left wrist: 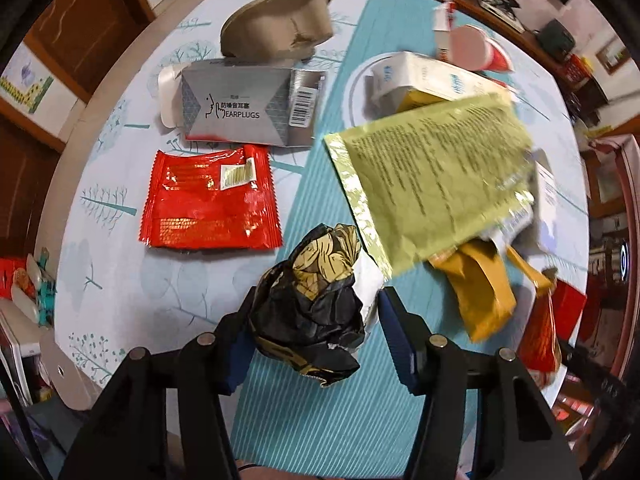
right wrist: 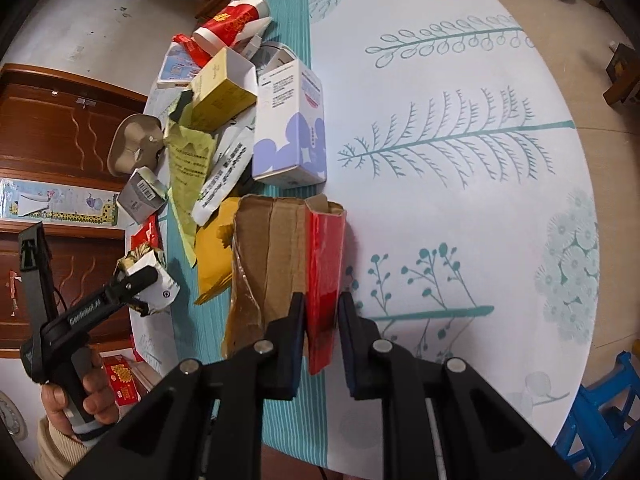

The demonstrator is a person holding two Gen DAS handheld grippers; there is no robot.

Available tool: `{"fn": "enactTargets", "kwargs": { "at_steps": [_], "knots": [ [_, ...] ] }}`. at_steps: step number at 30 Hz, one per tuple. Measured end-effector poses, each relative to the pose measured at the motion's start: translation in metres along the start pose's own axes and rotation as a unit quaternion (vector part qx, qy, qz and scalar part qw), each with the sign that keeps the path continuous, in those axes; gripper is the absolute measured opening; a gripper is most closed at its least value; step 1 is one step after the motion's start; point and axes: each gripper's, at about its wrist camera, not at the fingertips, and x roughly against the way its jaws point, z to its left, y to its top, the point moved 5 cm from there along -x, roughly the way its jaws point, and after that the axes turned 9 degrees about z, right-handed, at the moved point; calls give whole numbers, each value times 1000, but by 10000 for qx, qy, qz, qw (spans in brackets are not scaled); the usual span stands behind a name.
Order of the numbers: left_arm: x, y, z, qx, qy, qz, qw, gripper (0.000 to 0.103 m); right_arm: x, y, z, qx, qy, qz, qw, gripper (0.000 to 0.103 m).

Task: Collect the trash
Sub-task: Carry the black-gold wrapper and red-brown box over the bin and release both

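Note:
My left gripper point(left wrist: 316, 320) is shut on a crumpled black, gold and silver wrapper point(left wrist: 316, 300), held above the table; it also shows in the right wrist view point(right wrist: 150, 276). My right gripper point(right wrist: 322, 320) is shut on the red edge of a torn cardboard box point(right wrist: 324, 264). A yellow-green leaflet point(left wrist: 432, 184) lies over a pile of boxes. A red foil wrapper point(left wrist: 210, 200), a grey earplugs box point(left wrist: 244, 104) and a brown pulp tray point(left wrist: 280, 24) lie to the left on the table.
The pile in the right wrist view holds a white and purple box point(right wrist: 290, 128), a yellow box point(right wrist: 222, 92), a red and white cup point(right wrist: 234, 24) and a mustard envelope point(right wrist: 216, 256). A round tablecloth point(right wrist: 460, 200) with a teal runner point(left wrist: 320, 400). A blue stool point(right wrist: 608, 408) stands at the lower right.

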Motion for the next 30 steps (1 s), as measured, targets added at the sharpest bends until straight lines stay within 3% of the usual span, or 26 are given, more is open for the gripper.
{"fn": "enactTargets", "kwargs": {
  "at_steps": [10,13,20,30],
  "knots": [
    [56,-47,-13,-815,-39,-486,9955,56,26,-33,27,161,-48,-442,9989,15],
    [74,-53,9,-1056,-80,-638,9923,56,34,-48,40,168,-80,-654,9977,15],
    [106,-87,30,-1769,-27,-1151,9775,56,41,-96,74,56,-92,-1155,9932,14],
    [130,-170,93,-2395,-30,-1618,9573,56,35,-200,124,-217,55,-1757,9842,14]
  ]
}}
